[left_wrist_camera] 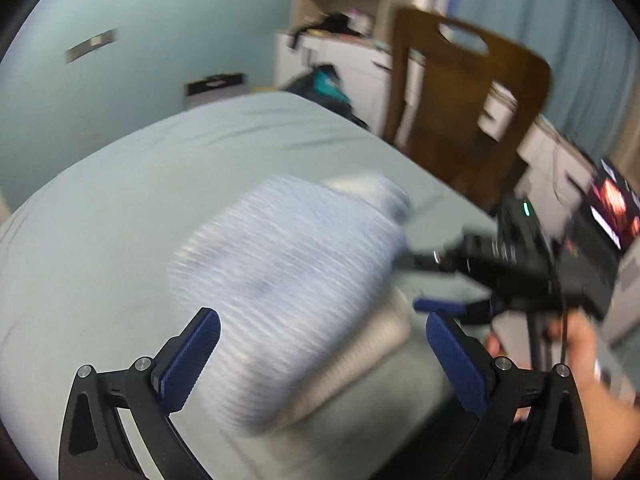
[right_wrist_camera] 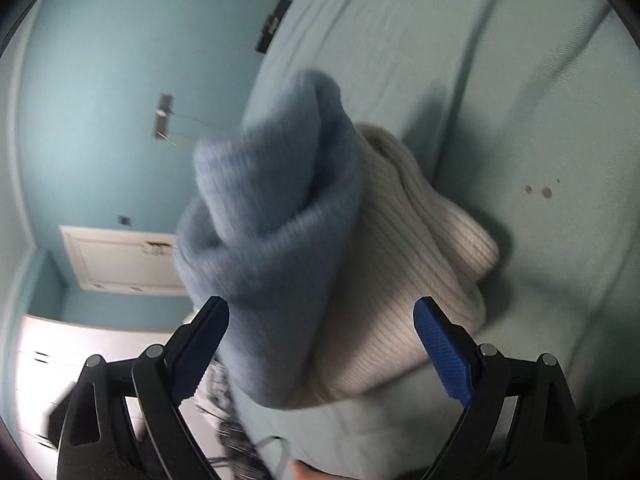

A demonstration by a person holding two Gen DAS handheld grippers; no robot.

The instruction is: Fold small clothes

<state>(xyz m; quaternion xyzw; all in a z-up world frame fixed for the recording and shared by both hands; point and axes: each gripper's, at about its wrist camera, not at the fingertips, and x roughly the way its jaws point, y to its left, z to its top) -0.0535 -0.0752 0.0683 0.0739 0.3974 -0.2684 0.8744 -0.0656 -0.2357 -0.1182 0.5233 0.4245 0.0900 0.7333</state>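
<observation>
A folded blue knit garment (left_wrist_camera: 288,280) lies on top of a cream ribbed garment (left_wrist_camera: 380,340) on the pale green bed sheet (left_wrist_camera: 120,200). My left gripper (left_wrist_camera: 324,348) hovers above them, open wide, with nothing pressed by its blue pads. The right gripper (left_wrist_camera: 414,282), held by a hand (left_wrist_camera: 580,356), reaches in from the right to the edge of the pile. In the right wrist view the blue garment (right_wrist_camera: 272,220) and the cream one (right_wrist_camera: 412,248) lie between the fingers of my right gripper (right_wrist_camera: 320,340), which is open; its pads do not squeeze them.
A brown wooden chair (left_wrist_camera: 472,100) stands beside the bed at the back right. White drawers (left_wrist_camera: 344,64) and a dark bag (left_wrist_camera: 324,84) are behind it. A lit screen (left_wrist_camera: 612,208) sits at the far right. Small brown stains (right_wrist_camera: 538,190) mark the sheet.
</observation>
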